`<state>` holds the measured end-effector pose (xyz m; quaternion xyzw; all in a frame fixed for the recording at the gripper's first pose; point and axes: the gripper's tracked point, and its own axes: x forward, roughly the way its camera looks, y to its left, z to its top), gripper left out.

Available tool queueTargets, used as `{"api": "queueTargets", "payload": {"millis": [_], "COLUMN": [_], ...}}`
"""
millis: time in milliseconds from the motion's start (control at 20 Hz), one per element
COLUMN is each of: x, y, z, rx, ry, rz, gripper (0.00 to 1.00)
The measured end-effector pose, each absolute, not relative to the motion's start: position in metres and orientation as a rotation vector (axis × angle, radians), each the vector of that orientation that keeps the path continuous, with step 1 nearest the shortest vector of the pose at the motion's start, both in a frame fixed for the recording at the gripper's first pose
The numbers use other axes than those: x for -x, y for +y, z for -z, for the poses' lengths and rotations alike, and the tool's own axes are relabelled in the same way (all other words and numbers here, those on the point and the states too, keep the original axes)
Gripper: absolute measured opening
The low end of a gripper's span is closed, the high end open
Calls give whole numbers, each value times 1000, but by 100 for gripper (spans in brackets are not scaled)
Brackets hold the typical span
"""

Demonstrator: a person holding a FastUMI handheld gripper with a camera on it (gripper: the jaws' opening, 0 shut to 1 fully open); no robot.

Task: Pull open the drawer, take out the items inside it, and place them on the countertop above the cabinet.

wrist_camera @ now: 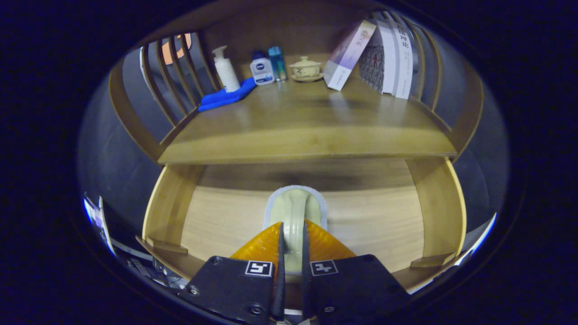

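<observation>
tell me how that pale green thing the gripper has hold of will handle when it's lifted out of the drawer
The pale green piece looks glazed and hard, so probably stiff, fairly slippery and breakable if knocked. The gripper is shut on a narrow part of it, so it may swivel or slip when lifted. Its rounded end hangs above the drawer floor, so it could swing.

I see the worktop (307, 122) bare across its middle and front. Along its back stand a pump bottle (226, 70), two small bottles (269, 67), a lidded cup (306, 68) and leaning books (384, 56); slatted rails (174, 76) wall its sides.
</observation>
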<state>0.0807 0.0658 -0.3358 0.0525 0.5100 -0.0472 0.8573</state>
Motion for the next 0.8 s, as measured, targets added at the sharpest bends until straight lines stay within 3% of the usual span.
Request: {"api": "queueTargets", "payload": {"millis": [800], "x": [-157], "y": [88], "z": [237], "rx": [-34], "ry": [897], "rz": [51], "gripper": [17]}}
